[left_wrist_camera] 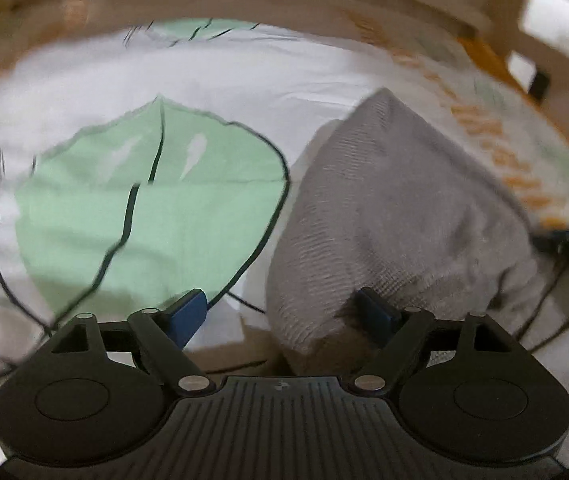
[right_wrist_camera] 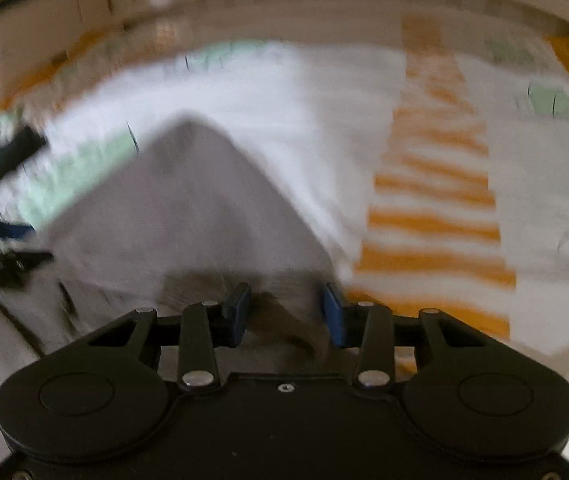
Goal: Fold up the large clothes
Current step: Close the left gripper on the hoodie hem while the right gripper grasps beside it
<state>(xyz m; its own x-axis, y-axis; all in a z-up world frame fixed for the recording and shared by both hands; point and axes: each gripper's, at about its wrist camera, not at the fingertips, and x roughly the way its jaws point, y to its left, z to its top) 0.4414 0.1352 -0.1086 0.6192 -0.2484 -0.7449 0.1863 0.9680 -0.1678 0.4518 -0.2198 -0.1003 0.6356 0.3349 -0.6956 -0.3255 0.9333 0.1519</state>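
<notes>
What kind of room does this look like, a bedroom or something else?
Probably a bedroom. A grey garment lies on a white bedsheet printed with green leaves and orange stripes, and a pale wooden bed frame borders the far edge.

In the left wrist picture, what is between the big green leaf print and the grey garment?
Only a narrow strip of bare white sheet lies between the green leaf print and the grey garment; the left wrist view shows this.

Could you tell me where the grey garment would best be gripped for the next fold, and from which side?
Probably at its near edge, coming from the near side. The grey garment tapers to a raised point at the far end, while its near edge lies by both claws. The left claw stands wide, one pad at the cloth; cloth already sits between the right claw pads.
</notes>
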